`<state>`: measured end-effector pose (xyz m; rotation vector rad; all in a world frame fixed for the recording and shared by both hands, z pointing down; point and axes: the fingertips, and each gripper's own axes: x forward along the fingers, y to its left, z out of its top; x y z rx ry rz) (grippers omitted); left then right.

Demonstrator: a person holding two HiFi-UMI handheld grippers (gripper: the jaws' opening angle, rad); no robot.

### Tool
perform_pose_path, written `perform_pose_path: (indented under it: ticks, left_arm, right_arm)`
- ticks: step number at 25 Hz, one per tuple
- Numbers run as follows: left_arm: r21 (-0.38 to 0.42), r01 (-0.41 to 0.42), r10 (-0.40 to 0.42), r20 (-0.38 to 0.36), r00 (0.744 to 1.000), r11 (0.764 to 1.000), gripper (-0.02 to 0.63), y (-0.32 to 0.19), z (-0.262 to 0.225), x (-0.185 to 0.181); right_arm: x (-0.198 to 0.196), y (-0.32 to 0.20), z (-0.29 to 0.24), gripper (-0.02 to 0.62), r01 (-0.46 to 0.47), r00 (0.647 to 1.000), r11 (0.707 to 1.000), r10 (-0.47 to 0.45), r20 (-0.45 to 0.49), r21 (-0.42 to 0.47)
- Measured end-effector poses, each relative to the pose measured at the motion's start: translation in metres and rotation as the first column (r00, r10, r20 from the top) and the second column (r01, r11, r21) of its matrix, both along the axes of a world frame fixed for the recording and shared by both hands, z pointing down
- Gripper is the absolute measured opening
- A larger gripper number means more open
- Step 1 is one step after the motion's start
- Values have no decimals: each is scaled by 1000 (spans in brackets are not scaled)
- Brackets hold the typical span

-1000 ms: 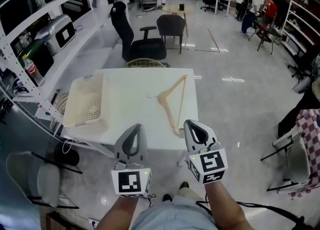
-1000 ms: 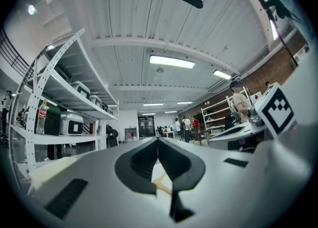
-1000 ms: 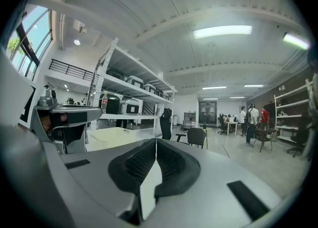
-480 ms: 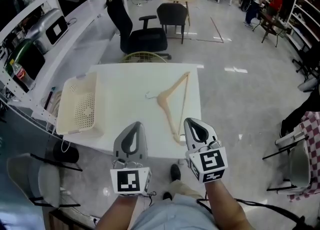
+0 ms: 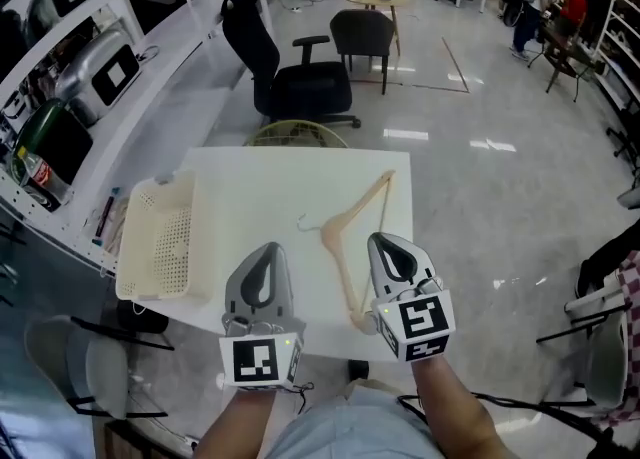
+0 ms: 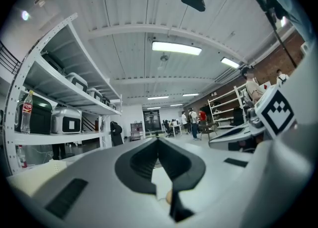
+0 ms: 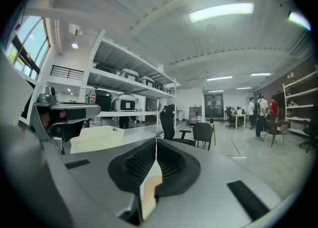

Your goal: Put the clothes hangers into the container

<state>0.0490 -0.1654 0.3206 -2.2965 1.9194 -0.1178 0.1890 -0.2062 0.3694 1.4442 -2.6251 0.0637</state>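
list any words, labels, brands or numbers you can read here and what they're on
None: no text reads clearly in any view.
Bottle: it has a red label, but the print is too small to read.
Marker cubes on the left gripper and right gripper: black-and-white square patterns only, no letters or numbers.

**Grey shells, black-and-white cubes**

The left gripper [image 5: 266,250] and right gripper [image 5: 384,242] are smooth grey teardrop shells with a black ribbed lining. The left marker cube [image 5: 262,362] is white with black squares, and the right marker cube [image 5: 424,322] beside it matches. A green light [image 5: 287,344] glows on the left marker cube's upper corner. Thin dark cables [image 5: 300,390] hang beneath it, above a pale blue-grey garment [image 5: 340,434].
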Motion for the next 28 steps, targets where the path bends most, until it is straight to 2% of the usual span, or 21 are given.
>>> perform_pose_path:
  ticks: [2, 9, 14, 19, 22, 28]
  left_arm:
    - [-3, 11, -11, -9, 1000, 1000, 12, -11, -4, 2]
    - [26, 45, -46, 26, 999, 999, 11, -36, -10, -6]
    - [7, 59, -59, -1, 998, 998, 12, -50, 2, -18]
    - [-64, 34, -37, -50, 998, 997, 12, -64, 26, -27]
    - [-91, 22, -27, -47, 999, 996, 12, -73, 44, -38]
    - [-171, -4, -8, -73, 997, 985, 11, -84, 77, -51]
  right_arm:
    - [-1, -14, -4, 12, 13, 1000, 1000, -13, 3, 9]
    - [-10, -48, -14, 12, 46, 999, 999, -46, 6, 27]
    - [-18, -61, -2, 12, 51, 999, 999, -51, -17, 4]
    - [-30, -73, 29, 12, 36, 998, 998, -38, -44, -58]
    - [-40, -76, 53, 12, 33, 997, 994, -40, -64, -108]
    - [-57, -73, 107, 16, 21, 993, 972, -47, -106, -235]
